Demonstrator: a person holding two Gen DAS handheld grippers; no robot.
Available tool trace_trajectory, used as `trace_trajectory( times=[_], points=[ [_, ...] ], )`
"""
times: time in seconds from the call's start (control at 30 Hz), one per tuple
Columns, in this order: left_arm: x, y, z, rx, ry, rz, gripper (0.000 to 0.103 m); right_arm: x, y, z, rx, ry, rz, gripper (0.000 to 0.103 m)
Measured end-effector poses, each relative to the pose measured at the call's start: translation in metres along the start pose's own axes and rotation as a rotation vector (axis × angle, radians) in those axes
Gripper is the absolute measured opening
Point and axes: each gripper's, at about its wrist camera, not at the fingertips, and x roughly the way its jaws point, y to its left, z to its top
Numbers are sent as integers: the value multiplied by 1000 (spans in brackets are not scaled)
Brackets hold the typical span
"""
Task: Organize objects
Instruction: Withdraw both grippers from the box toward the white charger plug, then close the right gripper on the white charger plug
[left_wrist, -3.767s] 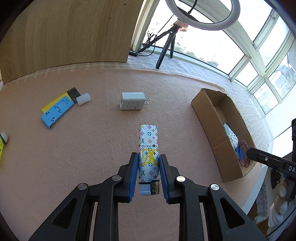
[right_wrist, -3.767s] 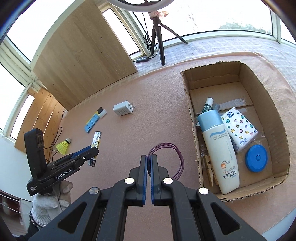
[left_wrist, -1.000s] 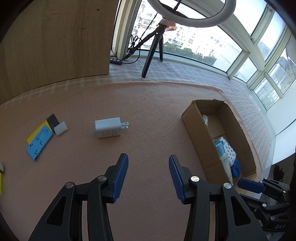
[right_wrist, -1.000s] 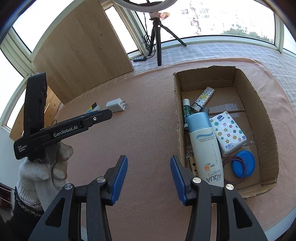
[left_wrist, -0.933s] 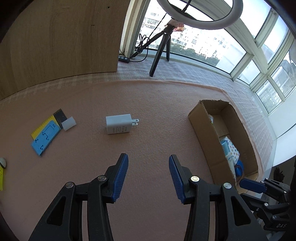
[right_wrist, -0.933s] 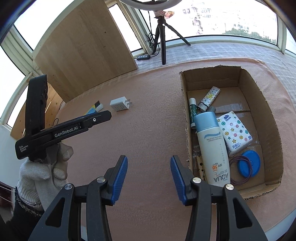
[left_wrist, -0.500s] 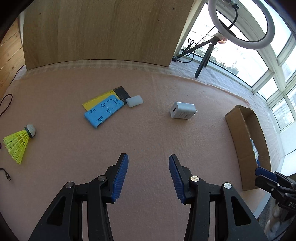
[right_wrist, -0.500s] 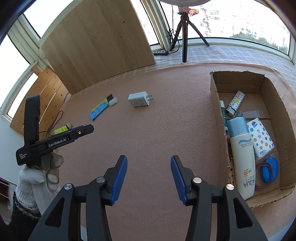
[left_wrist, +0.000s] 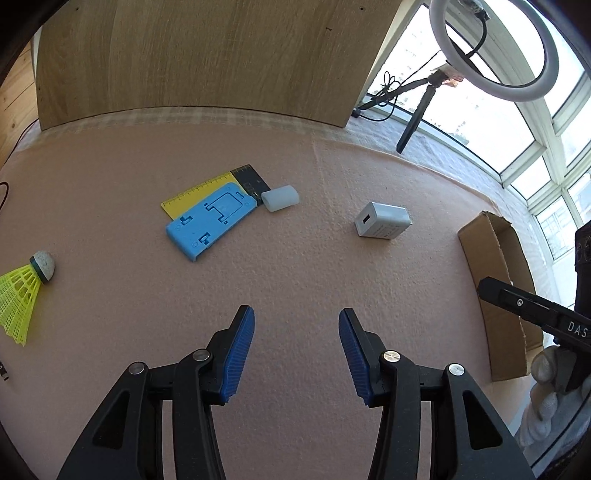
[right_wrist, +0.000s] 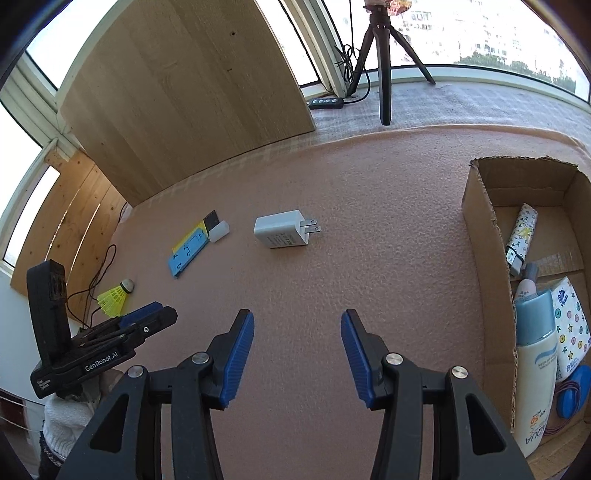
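Observation:
My left gripper (left_wrist: 296, 354) is open and empty above the pink mat, with a blue plastic plate (left_wrist: 210, 221) on a yellow ruler (left_wrist: 195, 192), a white cap (left_wrist: 280, 198) and a white charger (left_wrist: 383, 221) ahead of it. A yellow shuttlecock (left_wrist: 22, 291) lies at the far left. My right gripper (right_wrist: 297, 356) is open and empty, facing the charger (right_wrist: 281, 229). The cardboard box (right_wrist: 484, 236) at the right holds a patterned tube (right_wrist: 521, 232), a sunscreen bottle (right_wrist: 533, 373), a tissue pack (right_wrist: 570, 328) and a blue lid (right_wrist: 574, 391).
A wooden board (left_wrist: 199, 55) stands behind the mat. A ring light tripod (right_wrist: 382, 62) and a power strip (right_wrist: 327, 103) sit by the window. A black cable (right_wrist: 103, 269) lies off the mat's left edge. The box also shows in the left wrist view (left_wrist: 491, 266).
Both grippers have swung left, away from the box and toward the loose items. The blue plate, cap and charger now look closer. Both stay open and empty.

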Motion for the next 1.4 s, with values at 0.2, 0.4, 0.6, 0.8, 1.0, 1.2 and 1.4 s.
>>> trace_trajectory(
  times=[0.2, 0.4, 0.6, 0.8, 1.0, 1.2, 1.4],
  points=[
    [18, -23, 16, 36, -13, -25, 61, 28, 4, 25, -7, 3, -6, 45],
    [40, -54, 34, 117, -9, -36, 62, 55, 7, 44, -20, 32, -3, 45],
    [64, -68, 44, 143, 0, -72, 62, 71, 3, 56, -5, 53, 21, 45],
    [78, -74, 48, 146, 2, -98, 62, 85, 0, 64, -5, 69, 35, 45],
    [87, -72, 55, 128, -1, -124, 60, 94, -1, 70, 8, 79, 68, 48],
    [89, -75, 57, 135, -12, -127, 49, 99, 4, 70, 2, 87, 92, 49],
    [87, -75, 56, 135, -20, -125, 45, 98, 0, 69, 21, 90, 105, 49]
  ],
)
